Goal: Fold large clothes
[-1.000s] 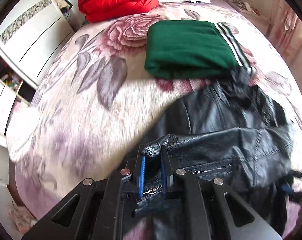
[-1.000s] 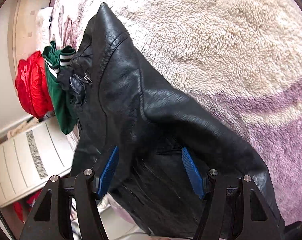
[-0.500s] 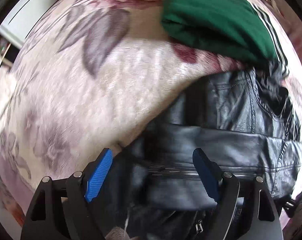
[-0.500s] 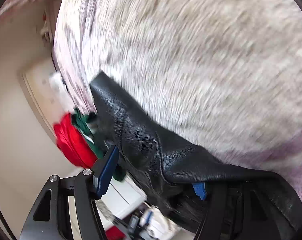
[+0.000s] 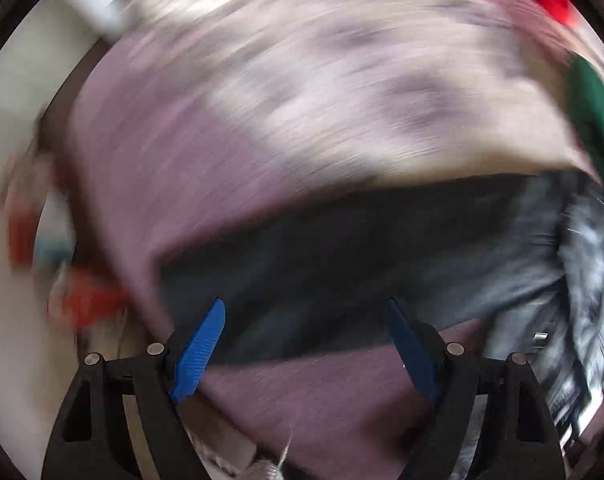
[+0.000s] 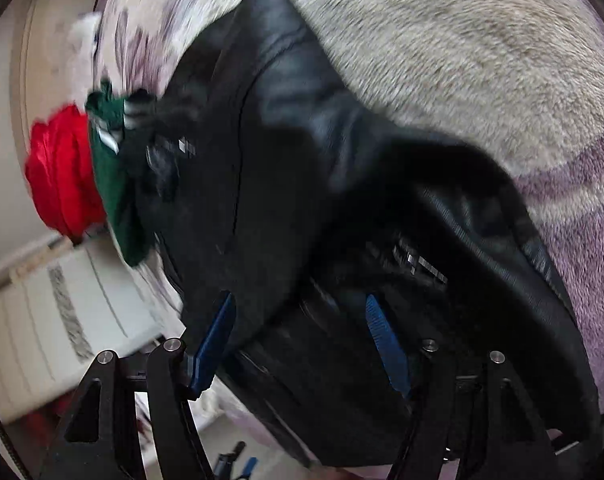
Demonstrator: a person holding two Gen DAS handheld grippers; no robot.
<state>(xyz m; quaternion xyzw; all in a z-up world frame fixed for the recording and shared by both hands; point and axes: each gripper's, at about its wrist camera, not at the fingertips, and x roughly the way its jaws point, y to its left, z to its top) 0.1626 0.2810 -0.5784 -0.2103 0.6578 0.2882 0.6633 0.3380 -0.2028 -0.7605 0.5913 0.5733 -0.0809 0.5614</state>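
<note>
Item: black leather jacket [image 6: 302,184], the piece being folded. Location: on the bed [image 6: 461,60], lying on a plush blanket [image 5: 302,92] of cream and purple. In the right wrist view it spreads from the gripper's end away toward the far pile, one panel doubled over another, which suggests a fold partly made. Surface smooth with a dull sheen; seams, a shoulder ridge and metal zip pieces show. Finer detail is lost to blur.

Left gripper [image 5: 305,344]: jaws wide apart, nothing between them. It hangs over the near edge of the jacket, a dark band across the blanket. The view is heavily smeared, so contact cannot be judged. Probably positioned for a fresh hold on that edge.

Right gripper [image 6: 302,344]: jaws wide apart with jacket leather lying across the gap; not clamped on it. Whether the pads touch the leather cannot be told. Likely placed to take the near hem for the next fold.

Also present: green garment [image 6: 114,184] with white stripes, folded, just beyond the jacket's far end; red garment [image 6: 58,176] beside it; white cabinet [image 6: 42,320] off the bed's side.
</note>
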